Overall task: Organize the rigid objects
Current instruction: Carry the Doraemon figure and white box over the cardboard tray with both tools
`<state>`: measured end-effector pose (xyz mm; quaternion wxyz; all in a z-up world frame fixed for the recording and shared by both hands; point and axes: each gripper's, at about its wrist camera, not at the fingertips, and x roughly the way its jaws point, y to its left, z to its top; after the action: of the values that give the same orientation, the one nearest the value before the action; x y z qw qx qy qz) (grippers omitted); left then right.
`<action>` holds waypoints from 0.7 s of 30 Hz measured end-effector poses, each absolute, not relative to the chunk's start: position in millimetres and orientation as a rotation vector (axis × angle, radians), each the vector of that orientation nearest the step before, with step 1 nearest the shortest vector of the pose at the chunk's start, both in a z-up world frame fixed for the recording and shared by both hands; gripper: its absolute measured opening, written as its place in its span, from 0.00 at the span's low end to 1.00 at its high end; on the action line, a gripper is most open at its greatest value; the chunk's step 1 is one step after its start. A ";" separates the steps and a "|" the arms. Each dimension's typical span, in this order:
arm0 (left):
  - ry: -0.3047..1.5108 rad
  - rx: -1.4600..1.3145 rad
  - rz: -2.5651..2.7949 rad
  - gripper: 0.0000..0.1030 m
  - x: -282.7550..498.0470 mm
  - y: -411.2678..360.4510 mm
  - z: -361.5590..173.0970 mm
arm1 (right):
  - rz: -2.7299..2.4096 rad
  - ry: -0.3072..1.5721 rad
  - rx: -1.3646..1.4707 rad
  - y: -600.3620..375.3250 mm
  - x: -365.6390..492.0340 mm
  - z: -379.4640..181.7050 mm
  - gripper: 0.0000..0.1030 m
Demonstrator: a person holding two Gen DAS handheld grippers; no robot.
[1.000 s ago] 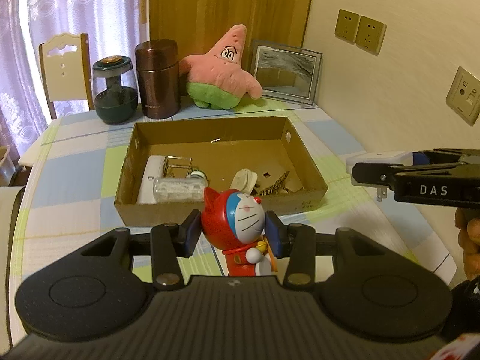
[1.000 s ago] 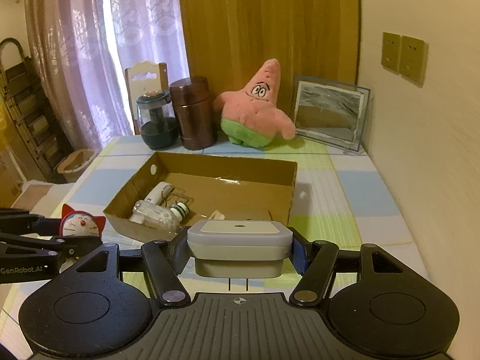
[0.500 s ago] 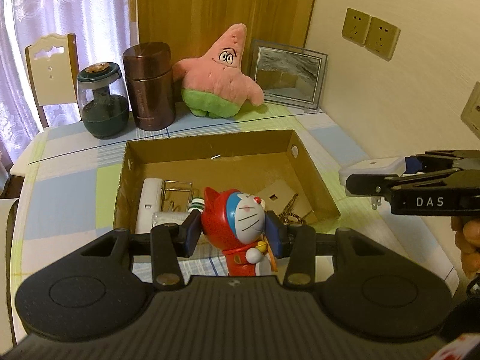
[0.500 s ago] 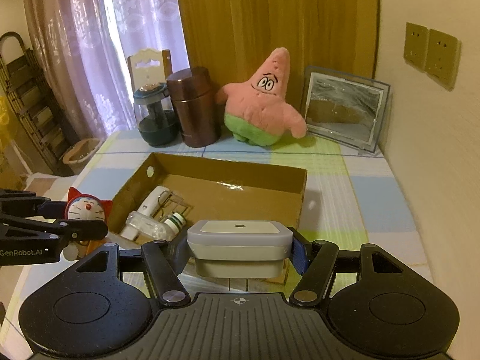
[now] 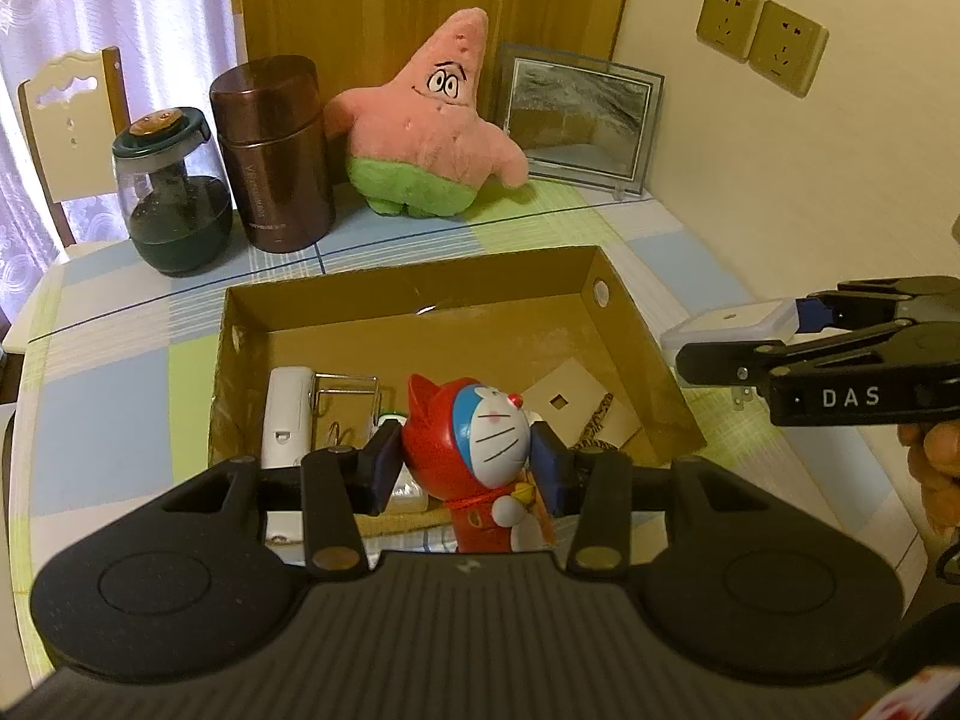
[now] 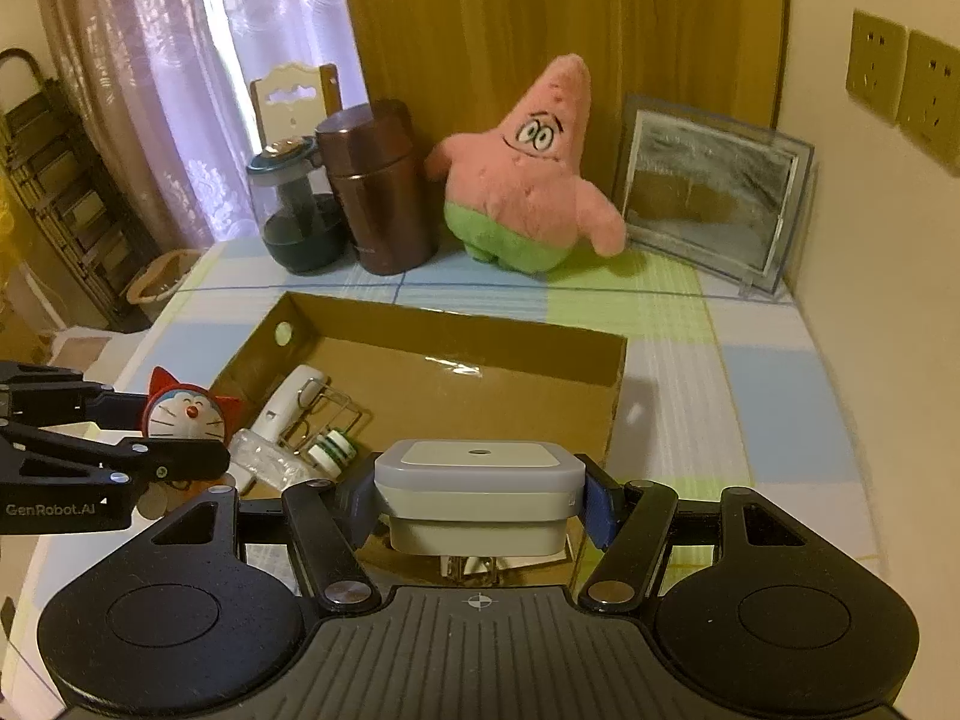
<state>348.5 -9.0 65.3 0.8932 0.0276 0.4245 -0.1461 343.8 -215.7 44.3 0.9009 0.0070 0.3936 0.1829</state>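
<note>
My left gripper (image 5: 467, 461) is shut on a red Doraemon figurine (image 5: 480, 444) and holds it upright above the near rim of an open cardboard box (image 5: 636, 336). The figurine also shows in the right wrist view (image 6: 189, 411). My right gripper (image 6: 479, 495) is shut on a white plug adapter (image 6: 479, 489), metal prongs down, above the box's near right corner (image 6: 612, 414). The adapter also shows in the left wrist view (image 5: 729, 327). The box holds a white device (image 5: 287, 414), a wire clip (image 5: 345, 402), a small bottle (image 6: 330, 449) and cardboard scraps (image 5: 561, 399).
At the table's back stand a dark glass jar (image 5: 171, 192), a brown canister (image 5: 273, 150), a pink starfish plush (image 5: 432, 120) and a framed picture (image 5: 579, 117). A wall (image 5: 810, 192) runs along the right. A chair (image 5: 69, 120) stands behind the table.
Both grippers have moved forward and up over the box with their objects still held. The figurine now hangs over the box's near rim; the adapter is above the near right corner.
</note>
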 end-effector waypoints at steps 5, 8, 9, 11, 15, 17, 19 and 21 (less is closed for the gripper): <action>0.893 0.077 -0.302 0.39 367.3 -13.4 64.0 | 0.371 0.835 -0.005 -216.7 361.4 41.1 0.60; 0.904 0.082 -0.304 0.39 377.5 -14.7 61.3 | 0.377 0.854 -0.002 -217.4 372.4 38.0 0.60; 0.910 0.080 -0.302 0.39 381.2 -15.0 60.2 | 0.380 0.863 0.000 -217.3 374.4 36.8 0.60; 0.921 0.082 -0.298 0.39 388.9 -15.8 57.0 | 0.380 0.878 0.004 -217.0 381.3 33.7 0.60; 0.947 0.092 -0.295 0.39 401.1 -17.2 49.2 | 0.384 0.911 0.008 -215.4 395.4 27.3 0.60; 0.953 0.104 -0.293 0.39 405.5 -18.2 45.8 | 0.386 0.917 -0.002 -213.4 400.9 25.0 0.60; 0.961 0.108 -0.291 0.39 410.4 -19.2 42.2 | 0.392 0.927 0.004 -212.1 406.2 22.9 0.60; 0.969 0.113 -0.290 0.39 415.3 -20.8 38.5 | 0.401 0.939 0.020 -212.3 412.0 21.5 0.60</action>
<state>415.3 -20.8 38.5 0.8734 0.0542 0.4638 -0.1387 412.0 -212.3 21.5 0.8725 0.0097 0.4493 0.1919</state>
